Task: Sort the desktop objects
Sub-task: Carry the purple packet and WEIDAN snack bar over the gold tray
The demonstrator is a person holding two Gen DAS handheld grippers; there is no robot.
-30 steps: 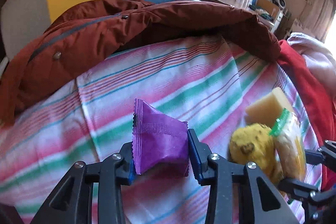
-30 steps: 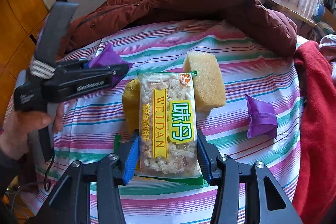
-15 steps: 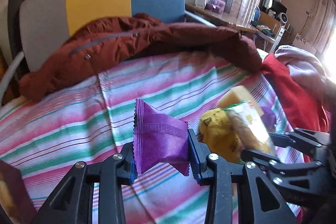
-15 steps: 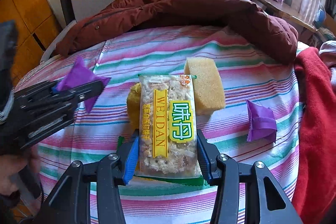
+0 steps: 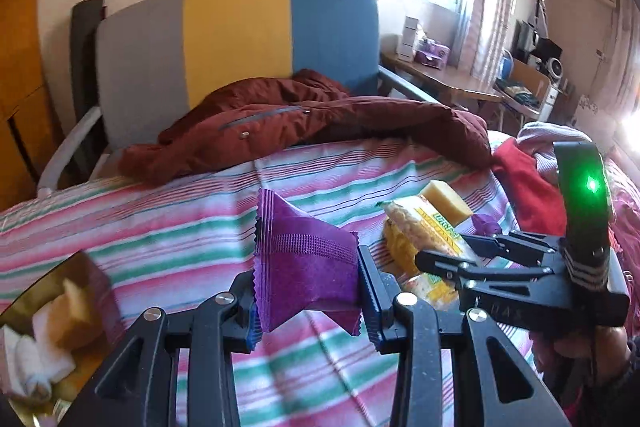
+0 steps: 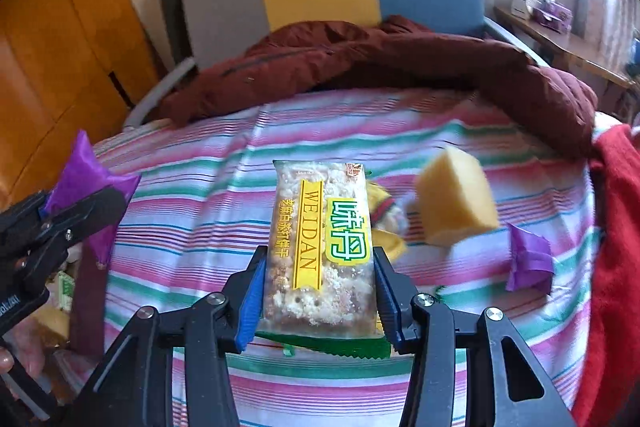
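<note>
My left gripper (image 5: 306, 301) is shut on a purple packet (image 5: 306, 263) and holds it above the striped cloth (image 5: 160, 235); it also shows at the left of the right wrist view (image 6: 76, 211). My right gripper (image 6: 318, 303) is shut on a clear WEIDAN cracker pack (image 6: 320, 243), lifted off the cloth; it shows in the left wrist view (image 5: 448, 259) too. A yellow sponge (image 6: 454, 201), a yellow soft item (image 6: 382, 205) and a second purple packet (image 6: 528, 263) lie on the cloth to the right.
A brown box (image 5: 56, 327) holding sponges and white cloths sits at the lower left. A maroon jacket (image 5: 304, 123) lies along the far edge, red clothing (image 6: 616, 247) at the right. A colour-block chair back (image 5: 240, 47) stands behind.
Both grippers have lifted and drawn back toward the left with their items. The brown box has come into view at the lower left. The sponge now sits right of the cracker pack.
</note>
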